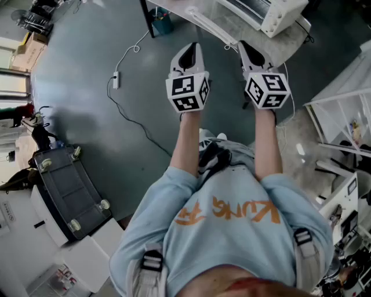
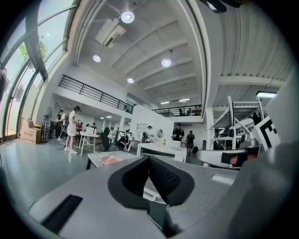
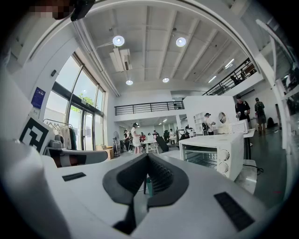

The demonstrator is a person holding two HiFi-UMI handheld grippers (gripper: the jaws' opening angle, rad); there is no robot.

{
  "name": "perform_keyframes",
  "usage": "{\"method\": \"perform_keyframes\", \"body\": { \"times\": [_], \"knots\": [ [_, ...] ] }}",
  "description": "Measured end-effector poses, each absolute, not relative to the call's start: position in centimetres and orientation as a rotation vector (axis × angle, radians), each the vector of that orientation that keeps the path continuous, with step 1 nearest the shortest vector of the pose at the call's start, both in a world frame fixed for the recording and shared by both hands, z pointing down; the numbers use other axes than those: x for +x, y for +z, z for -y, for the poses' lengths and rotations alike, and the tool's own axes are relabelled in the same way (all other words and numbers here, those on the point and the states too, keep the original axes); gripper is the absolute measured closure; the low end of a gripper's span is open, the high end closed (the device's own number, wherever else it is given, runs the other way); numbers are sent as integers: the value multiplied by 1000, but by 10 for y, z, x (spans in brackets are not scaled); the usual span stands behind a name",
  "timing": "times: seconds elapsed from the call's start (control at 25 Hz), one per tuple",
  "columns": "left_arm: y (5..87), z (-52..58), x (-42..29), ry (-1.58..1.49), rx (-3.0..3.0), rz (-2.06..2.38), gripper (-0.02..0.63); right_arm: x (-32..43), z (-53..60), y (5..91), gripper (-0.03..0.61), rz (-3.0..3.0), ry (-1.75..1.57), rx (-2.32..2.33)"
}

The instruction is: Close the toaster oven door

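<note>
Two tools are held side by side just short of the toaster oven (image 1: 272,14): the left gripper (image 1: 190,53) and the right gripper (image 1: 246,51). Both are clenched on nothing, and in each gripper view the dark pads (image 2: 161,179) meet with no object between them. Beyond them the toaster oven stands on the grey desk (image 1: 290,46), apart from both grippers. Its door appears folded down toward them. A wire rack (image 3: 201,158) shows inside its chamber, and nothing else in there can be made out. Left of the toaster oven, a teal bin (image 1: 162,23) sits on the floor, its contents unclear.
</note>
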State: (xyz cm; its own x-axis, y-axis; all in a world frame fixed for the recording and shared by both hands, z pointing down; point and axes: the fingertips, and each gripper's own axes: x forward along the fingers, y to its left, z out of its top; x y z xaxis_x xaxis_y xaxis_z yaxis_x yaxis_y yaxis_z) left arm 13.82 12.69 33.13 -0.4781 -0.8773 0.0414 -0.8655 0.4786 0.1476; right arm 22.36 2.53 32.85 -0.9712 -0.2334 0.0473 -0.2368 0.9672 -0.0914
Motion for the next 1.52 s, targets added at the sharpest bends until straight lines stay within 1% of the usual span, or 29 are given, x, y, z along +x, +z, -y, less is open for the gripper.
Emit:
{"method": "perform_keyframes", "body": {
  "times": [0.36,0.6,0.96,1.24,1.52],
  "knots": [
    [334,-132,140,-174,1529,2599,612,226,-29,324,581,3087,120,349],
    [351,-145,130,-178,1466,2597,612,227,-16,337,581,3081,184,467],
    [323,-143,117,-142,1508,2651,612,213,-2,313,581,3145,211,487],
    [331,-138,73,-98,1484,2647,612,168,9,320,581,3147,237,480],
    [349,-70,-9,-113,1570,2573,612,96,71,333,581,3115,193,582]
  ]
}}
